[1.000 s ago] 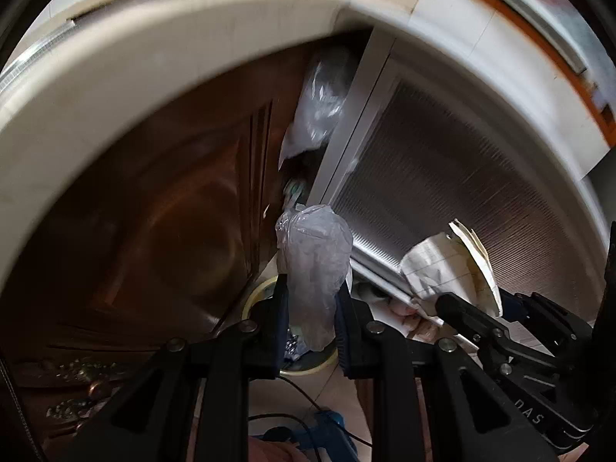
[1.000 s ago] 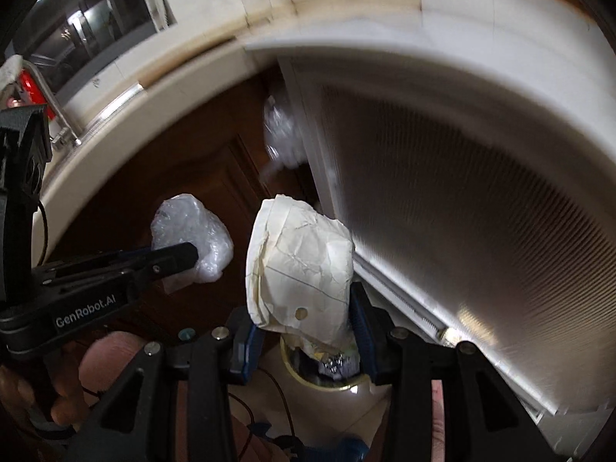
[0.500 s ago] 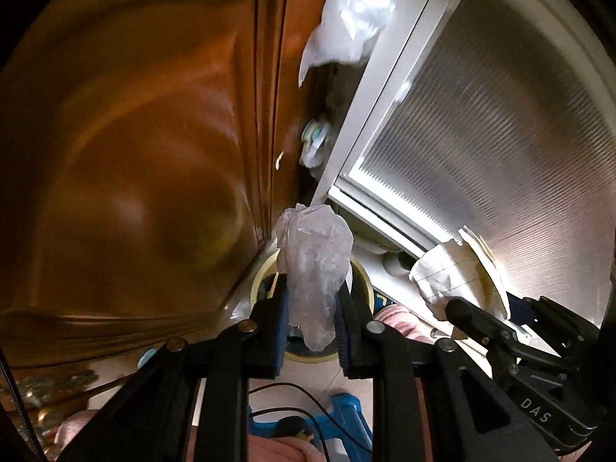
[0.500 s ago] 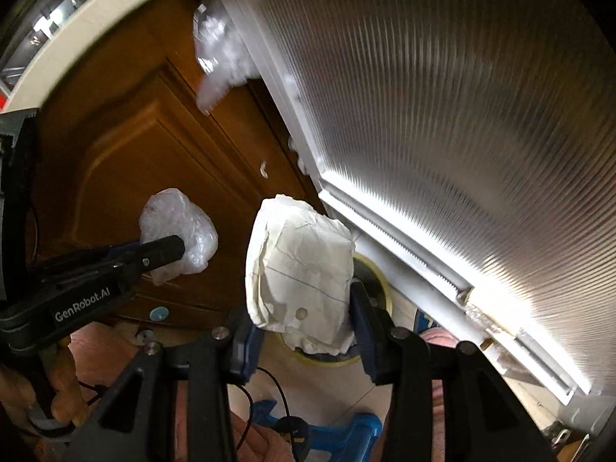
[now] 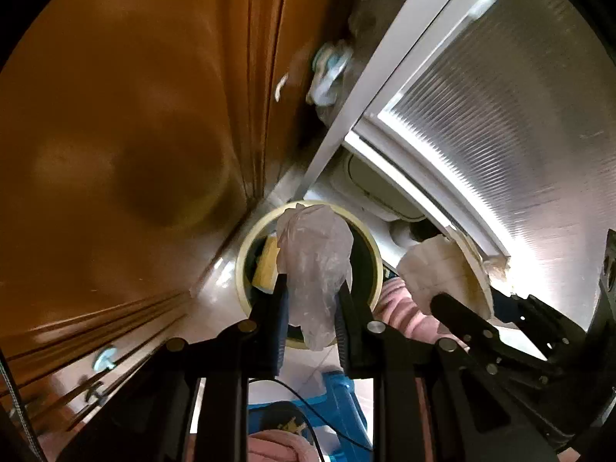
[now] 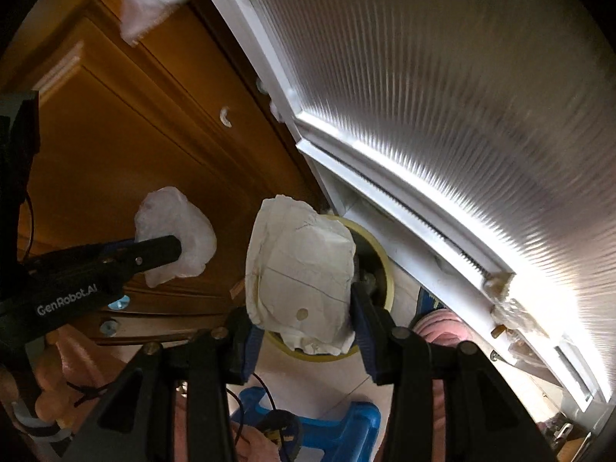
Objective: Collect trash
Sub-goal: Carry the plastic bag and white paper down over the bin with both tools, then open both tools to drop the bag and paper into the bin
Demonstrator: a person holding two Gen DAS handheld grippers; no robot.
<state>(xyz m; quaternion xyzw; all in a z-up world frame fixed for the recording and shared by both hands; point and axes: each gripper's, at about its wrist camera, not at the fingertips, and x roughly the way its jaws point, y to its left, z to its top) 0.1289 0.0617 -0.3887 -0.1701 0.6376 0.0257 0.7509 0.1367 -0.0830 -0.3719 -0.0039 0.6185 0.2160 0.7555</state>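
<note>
Step in hand: I judge this the drop-off; both pieces of trash are carried and poised above the bin [image 5: 241, 254], a round pail with a pale yellow rim on the floor.
Left tool [image 5: 311, 308]: clamped narrow on a crumpled clear plastic bag [image 5: 313, 265], which hangs directly over the bin's mouth.
Right tool [image 6: 306, 319]: gripping a crumpled sheet of white paper [image 6: 302, 269] at a middling width, also over the bin.
Bin contents: something yellow lies inside; the rest is dark.
Next move, my guess: lower a little, centre each piece over the opening, then let go one at a time.
Edges: a brown wooden cabinet door [image 5: 115, 115] stands close on one side, a white-framed ribbed glass door [image 6: 442, 96] on the other; the bin sits in the corner between them.
Open room: tight sideways, free above. A blue stool [image 6: 338, 427] and a thin cable lie just below my tools.
</note>
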